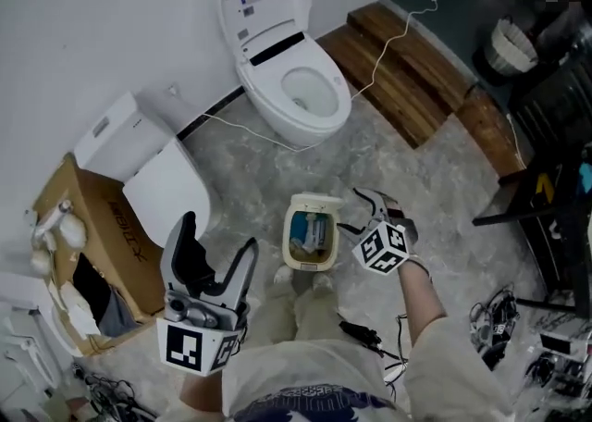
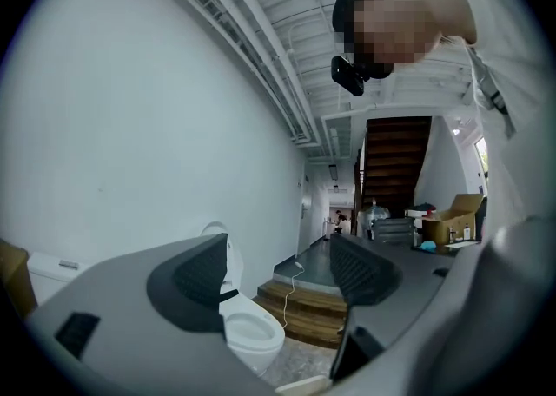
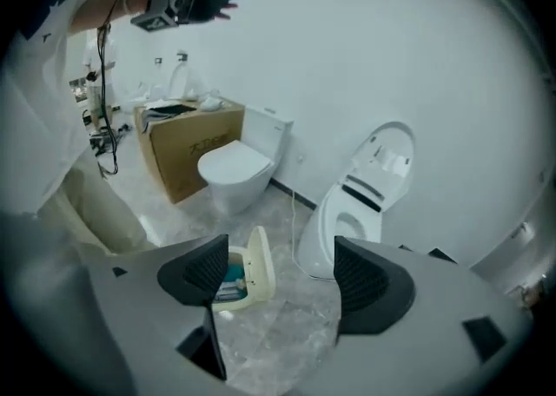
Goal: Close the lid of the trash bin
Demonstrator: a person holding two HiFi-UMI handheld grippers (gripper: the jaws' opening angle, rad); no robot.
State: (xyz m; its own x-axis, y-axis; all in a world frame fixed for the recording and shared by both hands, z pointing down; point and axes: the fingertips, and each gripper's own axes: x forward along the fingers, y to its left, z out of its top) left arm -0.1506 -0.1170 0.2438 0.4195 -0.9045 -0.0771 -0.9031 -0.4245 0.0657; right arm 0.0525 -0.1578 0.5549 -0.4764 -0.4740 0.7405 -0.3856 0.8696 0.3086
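Observation:
The small cream trash bin (image 1: 308, 242) stands on the marbled floor just in front of the person's feet. Its lid (image 1: 313, 201) is swung up at the far side, and rubbish shows inside. My right gripper (image 1: 363, 213) hovers just right of the bin, tilted down, jaws open and empty. In the right gripper view the bin (image 3: 228, 281) lies behind the left fingertip, with the upright lid (image 3: 260, 266) in the gap between the open jaws (image 3: 274, 277). My left gripper (image 1: 220, 237) is raised well left of the bin, open and empty, pointing level at the wall (image 2: 278, 274).
A white toilet (image 1: 289, 78) with its seat cover up stands beyond the bin. A second, closed toilet (image 1: 157, 170) and a cardboard box (image 1: 102, 254) are at the left. Wooden steps (image 1: 407, 68) with a white cable (image 1: 384, 55) lie at the back right, and dark furniture (image 1: 555, 198) at the right.

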